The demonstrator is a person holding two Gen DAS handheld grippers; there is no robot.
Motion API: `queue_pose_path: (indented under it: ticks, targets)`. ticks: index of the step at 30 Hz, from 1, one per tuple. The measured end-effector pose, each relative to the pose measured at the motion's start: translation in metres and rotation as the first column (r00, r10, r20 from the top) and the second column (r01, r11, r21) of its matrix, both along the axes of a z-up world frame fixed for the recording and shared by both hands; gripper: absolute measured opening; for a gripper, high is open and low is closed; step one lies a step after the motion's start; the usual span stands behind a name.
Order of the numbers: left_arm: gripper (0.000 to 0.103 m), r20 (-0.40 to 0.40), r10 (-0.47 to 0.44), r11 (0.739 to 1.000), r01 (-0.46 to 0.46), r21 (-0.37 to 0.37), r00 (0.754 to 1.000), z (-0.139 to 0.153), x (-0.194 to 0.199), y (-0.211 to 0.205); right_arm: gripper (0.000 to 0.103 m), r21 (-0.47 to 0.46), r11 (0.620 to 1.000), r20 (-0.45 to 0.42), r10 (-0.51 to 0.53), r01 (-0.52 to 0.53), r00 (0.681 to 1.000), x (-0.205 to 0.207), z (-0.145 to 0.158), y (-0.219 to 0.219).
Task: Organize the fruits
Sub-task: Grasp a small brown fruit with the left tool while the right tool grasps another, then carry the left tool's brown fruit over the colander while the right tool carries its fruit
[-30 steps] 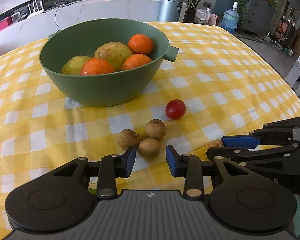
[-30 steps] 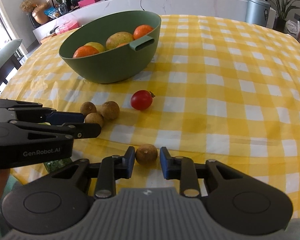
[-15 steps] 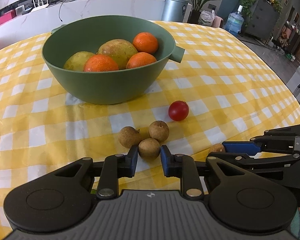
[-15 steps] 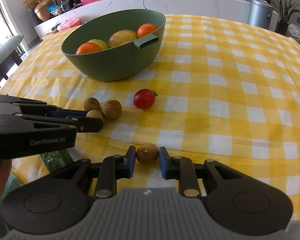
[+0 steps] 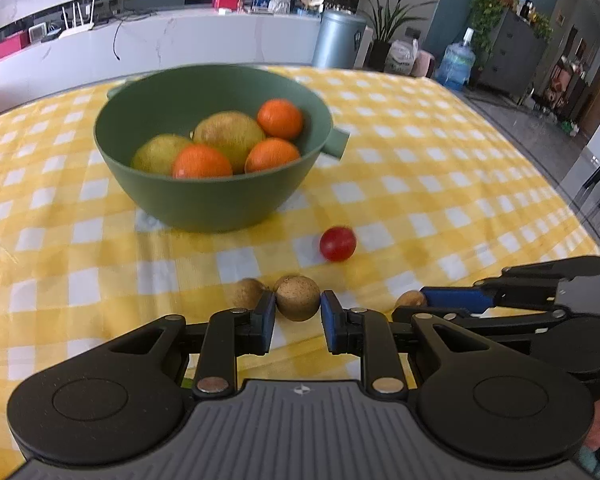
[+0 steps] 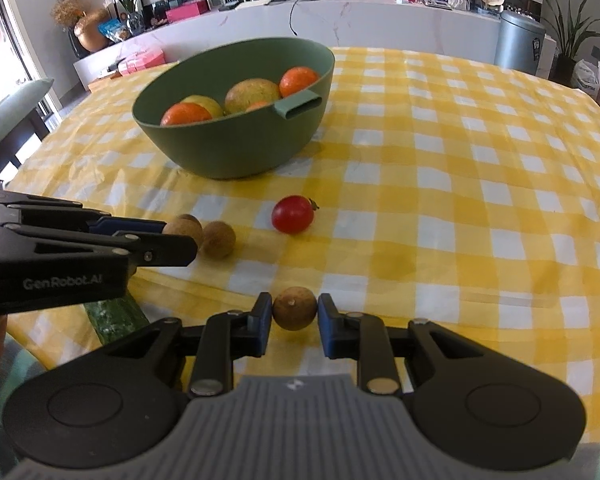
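Two grippers each clamp a small brown fruit, likely a longan, low over the yellow checked tablecloth (image 6: 440, 152). On the left, the left gripper (image 5: 298, 312) has its blue pads pressed on one longan (image 5: 298, 298), which seems raised off the cloth, with two more longans (image 6: 219, 239) just beside or behind it. Further right lies a cherry tomato (image 5: 337, 243), loose on the cloth, and beyond it the right gripper (image 6: 294, 314) pinches its own longan (image 6: 294, 308) between both pads.

Judging by the task, the step in hand is carrying both fruits to the green bowl (image 5: 204, 204), which already holds three oranges (image 5: 280, 118) and two yellow-green fruits, perhaps pears (image 5: 229, 136). Each longan is round and held near the pad tips, so it could squirt out; a steady squeeze and a straight lift before any swing toward the bowl should help. Releasing low over the rim would spare the fruit a bounce, and the two grippers should approach one after the other so they do not collide.

Beyond the table runs a white marble counter (image 6: 380, 20) with a router, pink boxes and a teddy bear; a metal bin (image 6: 518, 38) and potted plants stand at right.
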State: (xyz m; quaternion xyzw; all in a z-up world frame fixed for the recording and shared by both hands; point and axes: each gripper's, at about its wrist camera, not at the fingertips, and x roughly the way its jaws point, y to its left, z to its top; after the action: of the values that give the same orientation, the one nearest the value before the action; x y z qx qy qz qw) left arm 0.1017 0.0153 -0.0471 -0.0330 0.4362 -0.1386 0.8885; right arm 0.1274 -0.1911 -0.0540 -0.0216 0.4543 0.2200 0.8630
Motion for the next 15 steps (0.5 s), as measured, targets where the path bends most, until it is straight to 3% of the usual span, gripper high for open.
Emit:
queue_pose_path:
  ticks: [6, 15]
  targets:
    - [0.027, 0.046, 0.009, 0.999, -0.008, -0.031, 0.999, 0.020, -0.003, 0.006, 0.021, 0.059, 0.998, 0.056, 0.001, -0.005, 0.998, -0.001, 0.016, -0.002]
    - [0.027, 0.102, 0.085, 0.992, -0.074, -0.102, 0.991, 0.050, 0.011, 0.031, 0.021, 0.168, 0.984, 0.245, 0.023, -0.066, 0.969, 0.016, 0.058, 0.006]
